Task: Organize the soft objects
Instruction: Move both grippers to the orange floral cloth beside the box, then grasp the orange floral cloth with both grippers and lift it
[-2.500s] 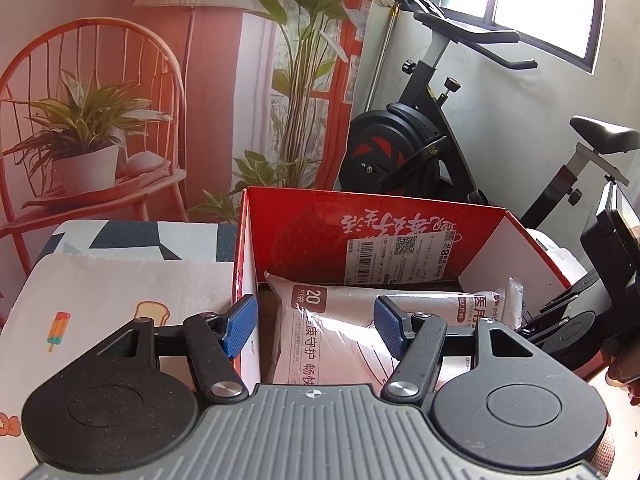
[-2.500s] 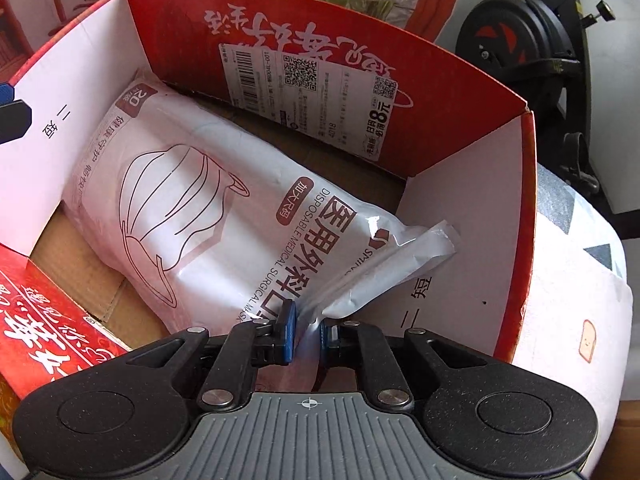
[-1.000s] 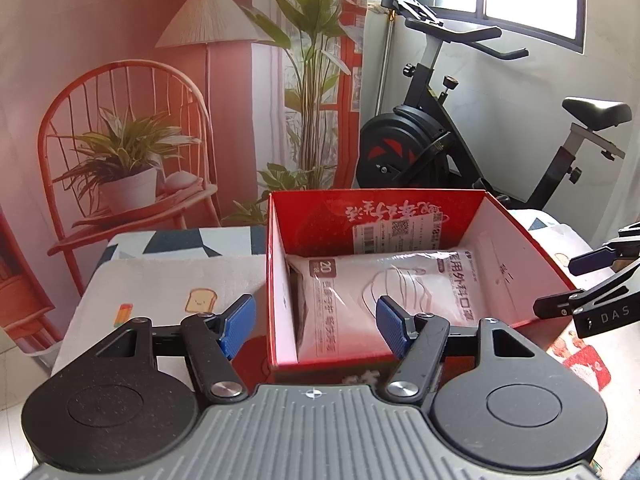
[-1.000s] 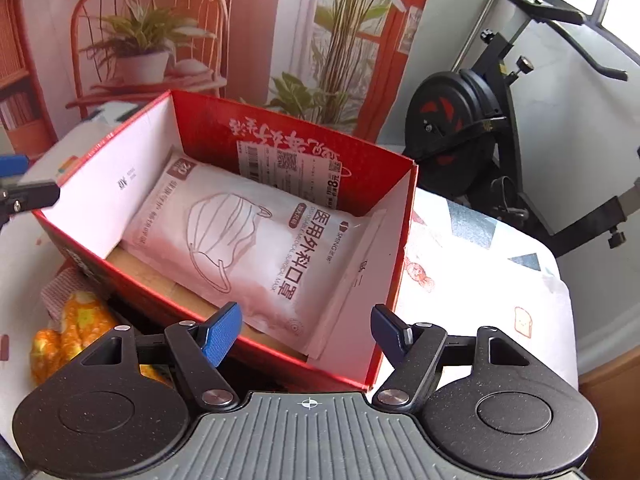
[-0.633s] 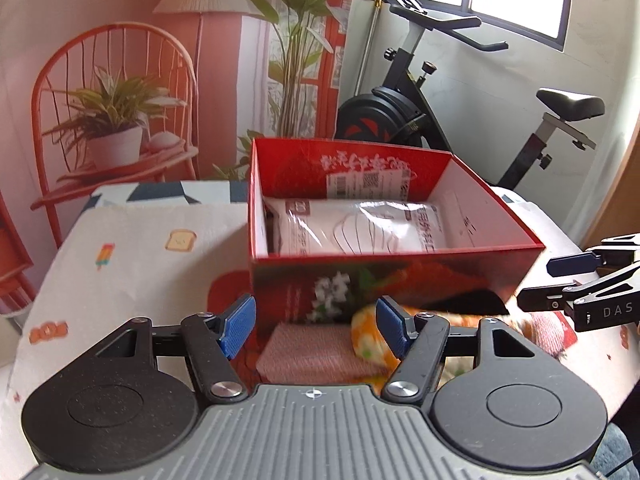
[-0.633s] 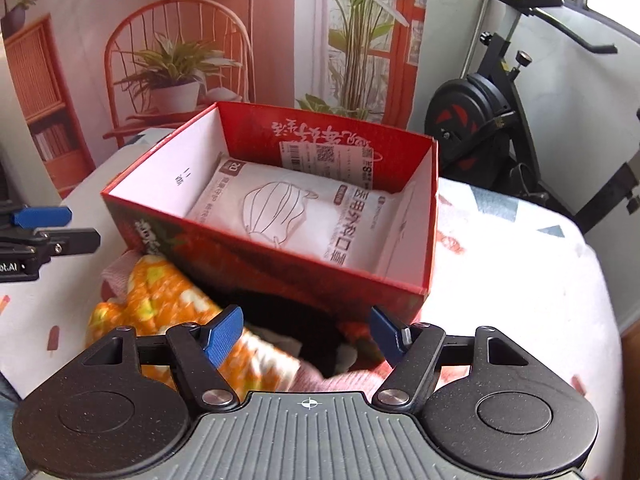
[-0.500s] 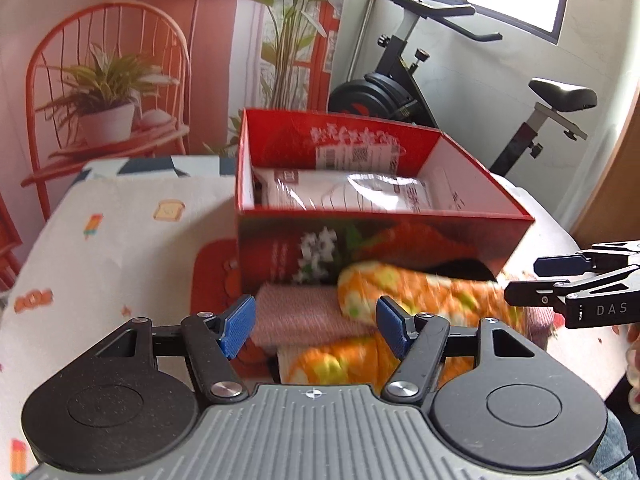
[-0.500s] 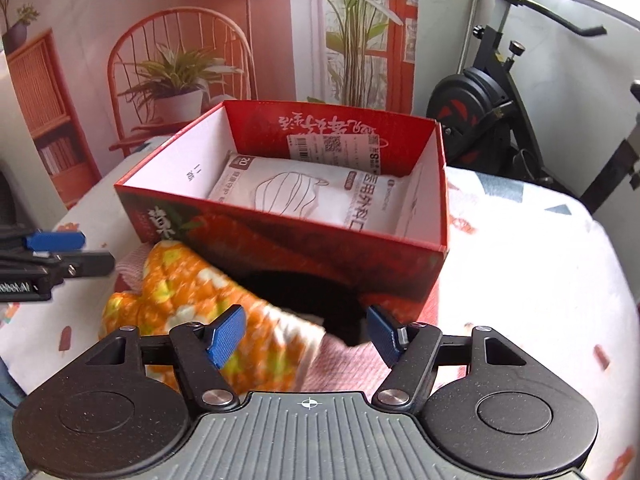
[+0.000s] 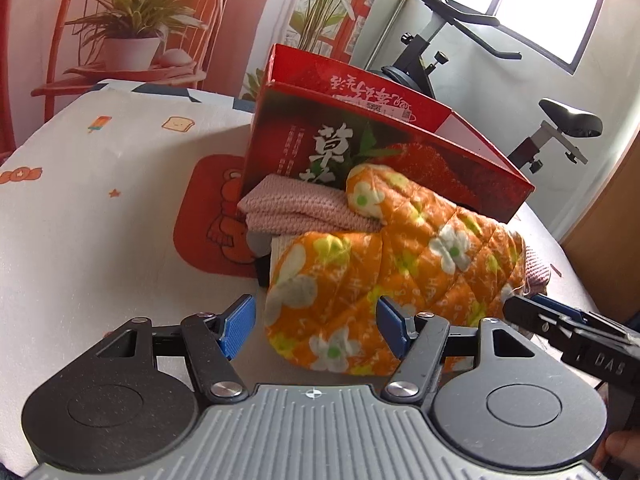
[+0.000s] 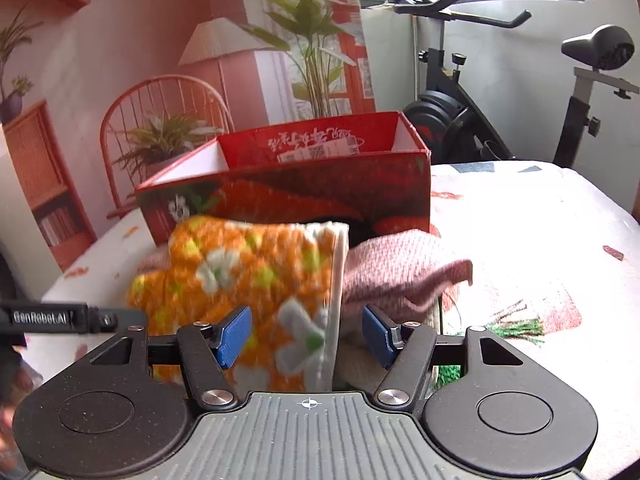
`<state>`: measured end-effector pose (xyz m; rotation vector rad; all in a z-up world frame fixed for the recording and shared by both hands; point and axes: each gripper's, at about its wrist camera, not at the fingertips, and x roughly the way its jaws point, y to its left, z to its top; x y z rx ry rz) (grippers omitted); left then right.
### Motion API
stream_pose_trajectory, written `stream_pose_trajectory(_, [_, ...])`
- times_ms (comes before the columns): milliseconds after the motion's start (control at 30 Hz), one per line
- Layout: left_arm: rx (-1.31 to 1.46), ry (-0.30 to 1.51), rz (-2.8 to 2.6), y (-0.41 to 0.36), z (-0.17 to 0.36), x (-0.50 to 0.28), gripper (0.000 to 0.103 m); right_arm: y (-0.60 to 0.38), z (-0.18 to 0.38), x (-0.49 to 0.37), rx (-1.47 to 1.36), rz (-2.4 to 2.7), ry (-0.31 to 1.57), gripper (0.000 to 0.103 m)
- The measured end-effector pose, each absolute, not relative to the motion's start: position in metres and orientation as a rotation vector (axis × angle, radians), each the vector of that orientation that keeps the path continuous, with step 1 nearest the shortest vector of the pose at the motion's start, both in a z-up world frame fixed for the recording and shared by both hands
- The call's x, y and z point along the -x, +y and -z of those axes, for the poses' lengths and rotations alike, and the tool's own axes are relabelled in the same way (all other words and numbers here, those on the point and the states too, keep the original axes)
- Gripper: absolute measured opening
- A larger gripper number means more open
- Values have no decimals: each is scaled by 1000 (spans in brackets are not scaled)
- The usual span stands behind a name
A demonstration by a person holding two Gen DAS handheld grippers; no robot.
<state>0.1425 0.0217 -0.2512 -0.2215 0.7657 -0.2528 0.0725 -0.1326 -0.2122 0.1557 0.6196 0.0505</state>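
Note:
An orange floral oven mitt [image 9: 400,256] lies on the table in front of a red cardboard box [image 9: 380,152], on top of a folded pink knitted cloth [image 9: 296,208]. My left gripper [image 9: 316,326] is open, low over the table, with the mitt's near end between its blue pads. My right gripper [image 10: 306,336] faces the mitt's [image 10: 248,276] white-edged cuff, which stands between its jaws. Those jaws are closing, but the pads are not pressing on it. The pink cloth [image 10: 400,276] sticks out to the right of the mitt. The inside of the box [image 10: 320,196] is hidden from here.
A white cloth with small prints and a red cartoon patch [image 9: 208,216] covers the table. An exercise bike [image 10: 452,112] stands behind it, and a printed backdrop of a chair and plants [image 9: 132,40] hangs at the back. A person's fingertips [image 9: 616,448] show behind the right gripper [image 9: 568,332].
The right gripper let go of the mask pack in the box. Both grippers then drew back and sank to table level in front of the mitt. The right jaws have narrowed a little.

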Motion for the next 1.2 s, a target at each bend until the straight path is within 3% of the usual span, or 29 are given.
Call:
stream_pose_trajectory(100, [242, 760, 248, 24, 254, -143, 71, -131, 220, -72, -161, -68, 635, 59])
stream_pose_trajectory(200, [270, 761, 263, 27, 259, -145, 79, -128, 224, -73, -157, -75, 639, 59])
stream_pose_trajectory(733, [292, 753, 278, 25, 270, -148, 77, -125, 235, -79, -177, -76, 649, 55])
stream_pose_trajectory(867, [277, 746, 309, 22, 267, -142, 65, -123, 232, -77, -162, -73, 641, 47])
stream_pose_trajectory(1000, [261, 755, 301, 21, 267, -140, 54, -119, 227, -74, -136, -82, 626, 30])
stream_pose_trajectory(1100, [279, 762, 283, 27, 267, -139, 41, -119, 225, -73, -125, -83, 623, 16])
stream_pose_trajectory(1200, [282, 740, 265, 31, 264, -136, 28, -120, 223, -71, -125, -91, 613, 13])
